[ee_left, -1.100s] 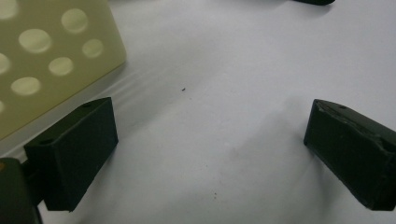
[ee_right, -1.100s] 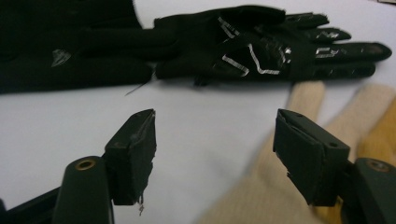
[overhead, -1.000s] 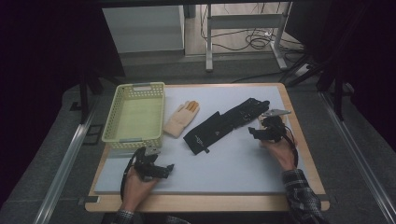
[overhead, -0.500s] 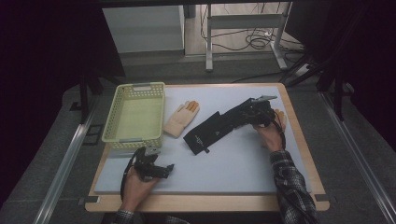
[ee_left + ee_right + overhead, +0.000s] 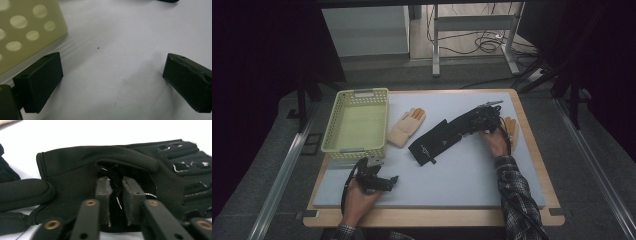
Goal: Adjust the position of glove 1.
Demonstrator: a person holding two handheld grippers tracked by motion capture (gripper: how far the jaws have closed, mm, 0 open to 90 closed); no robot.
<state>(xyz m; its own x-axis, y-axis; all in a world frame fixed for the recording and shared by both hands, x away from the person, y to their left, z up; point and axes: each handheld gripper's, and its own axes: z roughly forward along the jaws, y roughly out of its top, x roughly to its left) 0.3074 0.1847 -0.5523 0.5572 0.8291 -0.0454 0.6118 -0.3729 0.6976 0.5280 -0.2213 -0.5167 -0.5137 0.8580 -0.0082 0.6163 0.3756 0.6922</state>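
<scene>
A pair of black gloves lies slantwise at the middle of the white mat (image 5: 452, 185), the nearer black glove (image 5: 436, 143) towards me. My right gripper (image 5: 479, 120) is down on the farther black glove (image 5: 75, 167), at its right end. Its jaws have just been closing. They stand nearly together (image 5: 116, 195), with a pinch of the glove's fabric between the pads. The second black glove (image 5: 22, 192) lies beside it. My left gripper (image 5: 384, 181) rests low on the mat near the front edge, its jaws wide open (image 5: 112, 67) with nothing between them.
A pale green perforated basket (image 5: 357, 120) stands at the left, and its corner (image 5: 27, 30) is close to my left gripper. A beige glove with orange fingertips (image 5: 406, 127) lies beside the basket. Another beige glove (image 5: 512, 127) lies by my right hand.
My right hand has moved left from near the mat's right edge onto the black glove, and its jaws have closed. The left hand has stayed put.
</scene>
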